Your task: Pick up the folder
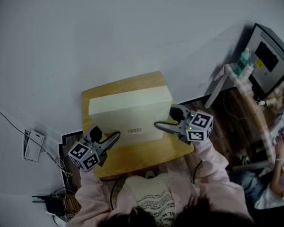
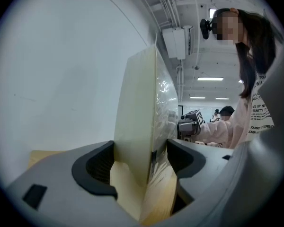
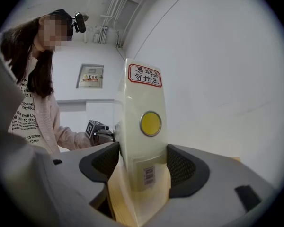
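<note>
A cream box folder (image 1: 130, 112) stands over the small wooden table (image 1: 146, 152), held between both grippers. My left gripper (image 1: 114, 137) grips its left end. In the left gripper view the folder's open edge (image 2: 137, 117) runs upright between the two dark pads of the gripper (image 2: 139, 162). My right gripper (image 1: 162, 125) grips the right end. In the right gripper view the spine (image 3: 144, 98), with a red-framed label, a yellow round spot and a barcode, is pressed between the pads of the gripper (image 3: 143, 167). Whether the folder's bottom touches the table is hidden.
A white wall rises right behind the table. On the floor at the left lie cables and a power strip (image 1: 47, 202) and a white card (image 1: 34, 145). At the right are a desk with a monitor (image 1: 270, 58), a bottle (image 1: 243, 60) and another person (image 1: 274, 174).
</note>
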A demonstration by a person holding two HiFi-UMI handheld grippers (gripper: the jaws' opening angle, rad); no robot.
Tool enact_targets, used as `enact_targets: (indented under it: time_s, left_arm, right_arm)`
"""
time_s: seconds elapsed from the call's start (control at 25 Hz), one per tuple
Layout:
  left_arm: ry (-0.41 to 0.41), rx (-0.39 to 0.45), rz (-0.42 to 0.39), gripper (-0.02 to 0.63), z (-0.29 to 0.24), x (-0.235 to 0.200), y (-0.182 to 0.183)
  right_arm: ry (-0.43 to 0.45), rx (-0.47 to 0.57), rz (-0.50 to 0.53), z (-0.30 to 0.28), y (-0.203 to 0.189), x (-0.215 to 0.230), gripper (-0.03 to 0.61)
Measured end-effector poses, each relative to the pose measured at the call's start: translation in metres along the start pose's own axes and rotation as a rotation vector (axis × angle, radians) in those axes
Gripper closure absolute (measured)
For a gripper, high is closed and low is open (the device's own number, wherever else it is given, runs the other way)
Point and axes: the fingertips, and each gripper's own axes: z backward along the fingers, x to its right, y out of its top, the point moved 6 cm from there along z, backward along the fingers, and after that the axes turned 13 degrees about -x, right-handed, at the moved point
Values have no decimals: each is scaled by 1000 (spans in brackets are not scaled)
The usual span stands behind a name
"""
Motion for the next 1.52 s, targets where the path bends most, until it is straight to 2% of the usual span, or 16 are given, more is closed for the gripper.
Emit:
enact_targets:
  time_s: [1.0,1.52]
  left_arm:
    - [105,134,33,249,24,66,40]
    - [184,212,17,249,47,98,50]
  right_arm:
    - [17,62,49,54,43,-24,255]
    - [44,106,85,70,58,-44,252]
